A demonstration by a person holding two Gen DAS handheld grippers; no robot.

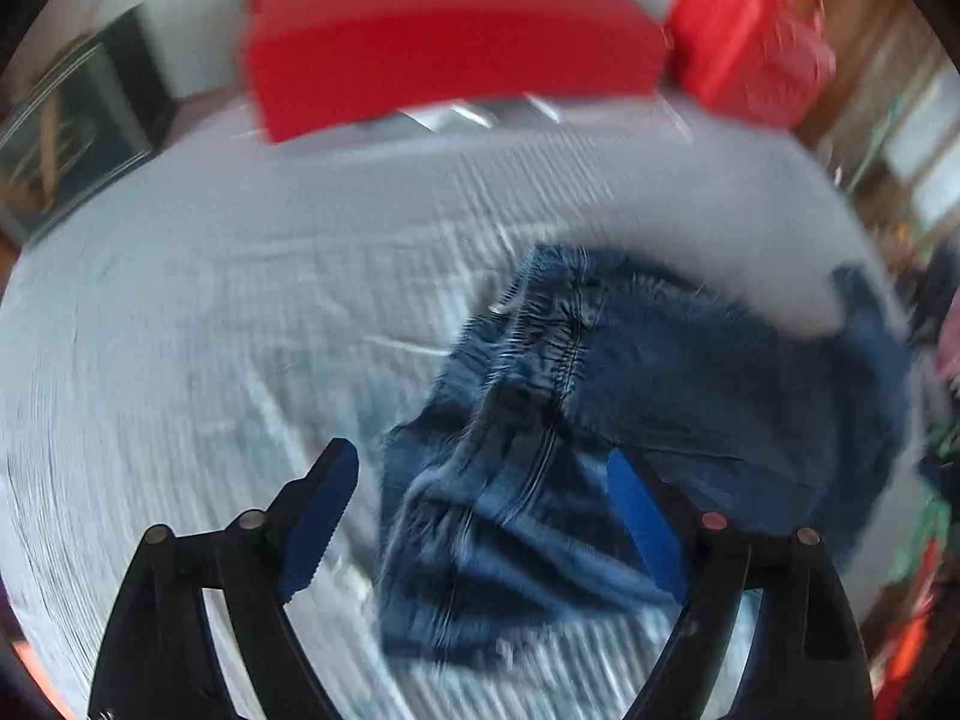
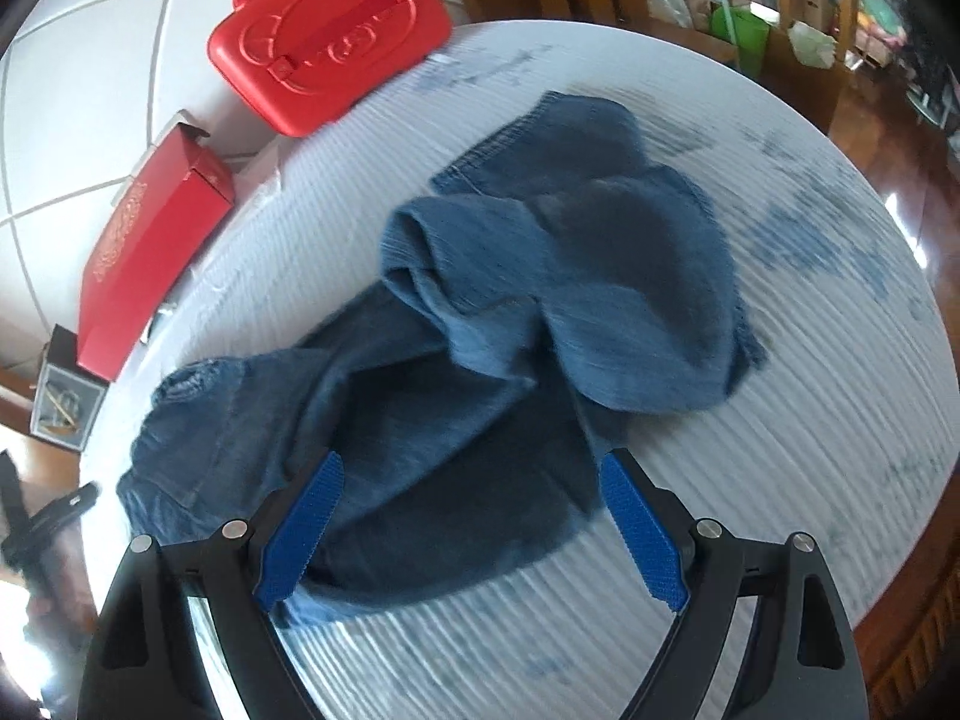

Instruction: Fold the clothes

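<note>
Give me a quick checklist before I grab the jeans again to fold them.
1. Left gripper open, nothing held: ok.
2. Right gripper open, nothing held: ok.
3. Jeans lying flat: not ok, bunched with one part folded over.
4. Jeans fully on the white ribbed cover: ok.
5. Red case and red box clear of the jeans: ok.
6. Waistband or hem located: cannot tell, blurred.

My work surface is a round table covered in a white ribbed cloth (image 2: 810, 408) with faint blue marks toward its far side. A crumpled pair of dark blue denim jeans (image 2: 480, 360) lies in a heap on the cloth, one leg folded over the rest. Through my left camera the cloth (image 1: 180, 330) looks blurred, so its finer pattern is probably just stripes.
</note>
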